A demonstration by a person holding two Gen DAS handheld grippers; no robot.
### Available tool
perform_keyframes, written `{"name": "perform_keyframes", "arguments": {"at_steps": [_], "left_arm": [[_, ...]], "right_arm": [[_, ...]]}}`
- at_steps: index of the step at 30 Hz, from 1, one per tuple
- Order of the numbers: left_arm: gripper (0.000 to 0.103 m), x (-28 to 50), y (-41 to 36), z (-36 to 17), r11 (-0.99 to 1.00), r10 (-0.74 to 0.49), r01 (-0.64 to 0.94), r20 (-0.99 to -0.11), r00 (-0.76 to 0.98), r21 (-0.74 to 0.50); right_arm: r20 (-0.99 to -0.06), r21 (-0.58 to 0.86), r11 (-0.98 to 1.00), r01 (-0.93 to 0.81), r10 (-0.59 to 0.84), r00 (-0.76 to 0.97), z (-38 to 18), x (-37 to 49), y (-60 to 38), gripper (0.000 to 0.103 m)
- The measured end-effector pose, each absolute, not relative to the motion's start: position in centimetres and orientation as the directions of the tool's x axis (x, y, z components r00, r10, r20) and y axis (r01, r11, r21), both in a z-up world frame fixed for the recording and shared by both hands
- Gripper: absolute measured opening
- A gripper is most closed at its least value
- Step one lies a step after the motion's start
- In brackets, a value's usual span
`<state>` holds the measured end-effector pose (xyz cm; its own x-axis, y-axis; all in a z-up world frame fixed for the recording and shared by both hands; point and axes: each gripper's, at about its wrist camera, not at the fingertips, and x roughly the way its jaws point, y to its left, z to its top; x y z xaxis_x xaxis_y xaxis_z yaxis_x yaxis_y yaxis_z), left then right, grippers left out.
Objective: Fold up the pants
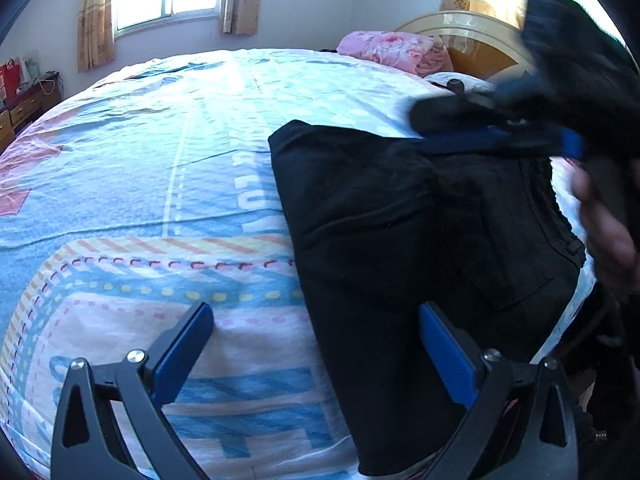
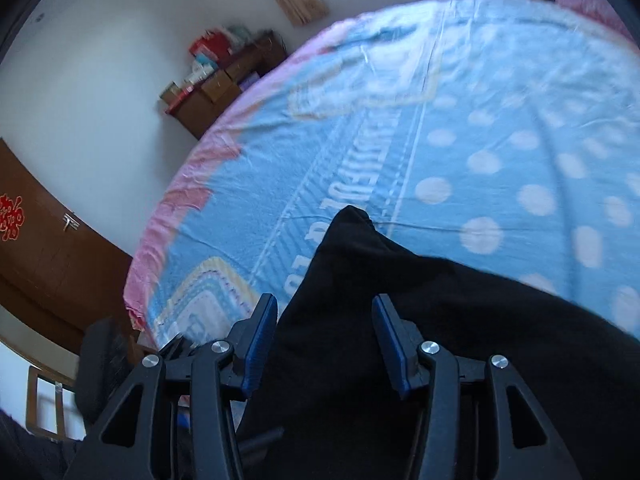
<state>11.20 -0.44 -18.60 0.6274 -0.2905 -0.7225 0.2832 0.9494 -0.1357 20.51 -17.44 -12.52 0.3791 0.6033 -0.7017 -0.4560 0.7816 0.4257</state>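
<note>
Pants point(image 1: 380, 248) folded on bed point(image 1: 160, 160) | left tongs point(image 1: 316, 344) wide apart, empty | right tongs point(image 2: 325, 336) parted, straddling cloth | advice: pinch both layers before lifting

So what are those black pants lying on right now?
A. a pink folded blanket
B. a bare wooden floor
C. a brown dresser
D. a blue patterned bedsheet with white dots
D: the black pants lie on the blue patterned bedsheet, whose white dots show in the right wrist view; the pink blanket sits apart, near the headboard.
</note>
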Motion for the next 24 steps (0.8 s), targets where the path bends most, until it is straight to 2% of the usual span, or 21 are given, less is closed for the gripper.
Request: {"name": "perform_keyframes", "arguments": {"at_steps": [1,3,5,7,11,13,20,24], "left_arm": [[0.103,11.2,-0.5,-18.6,0.951,-0.288,0.279,-0.724,0.627,-0.136],[0.103,11.3,-0.5,-18.6,0.953,-0.279,0.272,-0.728,0.626,-0.131],[0.103,11.4,-0.6,-18.6,0.957,-0.267,0.264,-0.732,0.627,-0.123],[0.103,11.3,-0.8,-18.8,0.959,-0.259,0.259,-0.734,0.627,-0.118],[0.103,11.5,-1.4,-19.0,0.962,-0.238,0.258,-0.741,0.628,-0.091],[0.103,11.2,-1.4,-19.0,0.963,-0.232,0.258,-0.737,0.635,-0.08],[0.103,11.2,-1.0,-18.5,0.968,-0.232,0.227,-0.745,0.626,-0.11],[0.103,10.6,-1.6,-17.3,0.971,-0.202,0.231,-0.713,0.672,-0.057]], "right_arm": [[-0.705,0.389,0.802,-0.454,0.576,0.413,-12.3,19.6,-17.7,0.052],[-0.73,0.198,0.884,-0.424,0.421,0.537,-11.7,17.3,-18.6,0.054],[-0.73,-0.092,0.932,-0.351,0.176,0.66,-12.2,15.2,-18.2,0.054],[-0.732,-0.231,0.913,-0.337,0.066,0.679,-13.4,14.2,-17.9,0.054],[-0.783,-0.241,0.913,-0.33,0.018,0.622,-16.9,14.5,-18.5,0.059],[-0.762,-0.227,0.919,-0.323,0.038,0.646,-17.2,14.5,-19.0,0.064],[-0.776,-0.174,0.93,-0.323,0.073,0.627,-16.2,14.2,-19.7,0.065],[-0.754,-0.113,0.951,-0.287,0.106,0.648,-14.9,12.8,-21.5,0.065]]}}
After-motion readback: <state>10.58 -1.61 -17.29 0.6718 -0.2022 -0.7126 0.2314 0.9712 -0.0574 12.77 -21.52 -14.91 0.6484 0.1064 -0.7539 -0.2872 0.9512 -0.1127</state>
